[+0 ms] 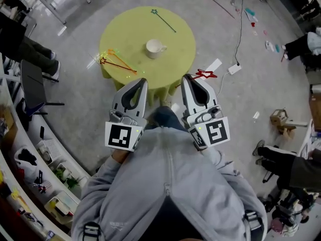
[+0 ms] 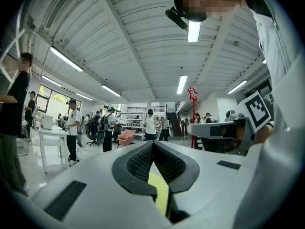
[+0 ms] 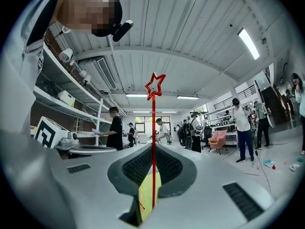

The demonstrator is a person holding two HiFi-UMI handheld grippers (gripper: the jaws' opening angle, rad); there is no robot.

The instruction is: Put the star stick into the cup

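The white cup stands upright near the middle of the round yellow-green table. My right gripper is held over the table's near edge, shut on a red star stick. In the right gripper view the stick rises straight from between the jaws of my right gripper, star on top. My left gripper hangs beside it, shut with nothing in it. The left gripper view catches the red star too.
A teal star stick lies at the table's far side. Several orange and red star sticks lie at its left edge. On the floor to the right are a power strip with its cable and a small wooden stool. People stand around.
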